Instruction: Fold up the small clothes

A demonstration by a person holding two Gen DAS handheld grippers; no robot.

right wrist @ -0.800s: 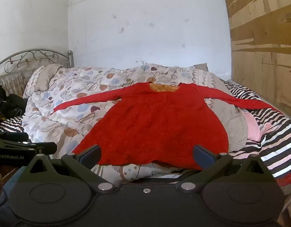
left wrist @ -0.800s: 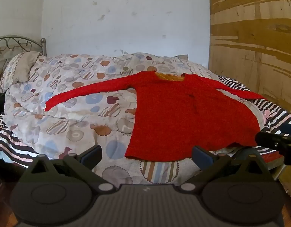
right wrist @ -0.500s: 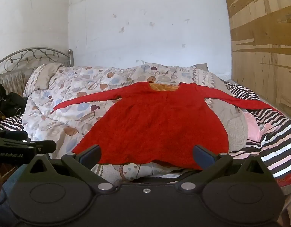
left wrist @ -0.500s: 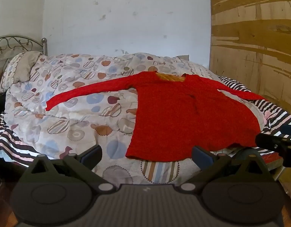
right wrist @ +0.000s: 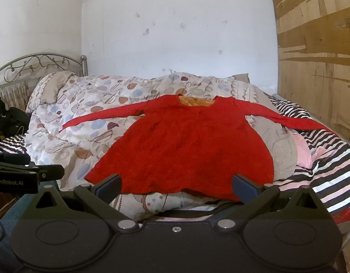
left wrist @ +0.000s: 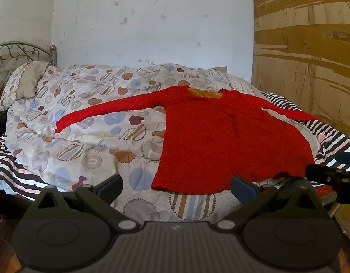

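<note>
while both claws hang wide and empty, the red dress (right wrist: 186,145) lies flat on the bed (right wrist: 329,168), hem toward them, sleeves spread sideways; right claw (right wrist: 177,185) nearer its middle, left claw (left wrist: 177,185) by the hem's left corner.

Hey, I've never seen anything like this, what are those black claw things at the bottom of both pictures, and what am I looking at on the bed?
They are hand-held grippers, one in each of a person's hands, each with a camera looking along its two fingers. One picture comes from the left gripper, the other from the right gripper. Both are open and hold nothing. Ahead, a red top lies flat on a patterned quilt, sleeves spread, not yet folded. A striped sheet shows beneath the quilt.
</note>
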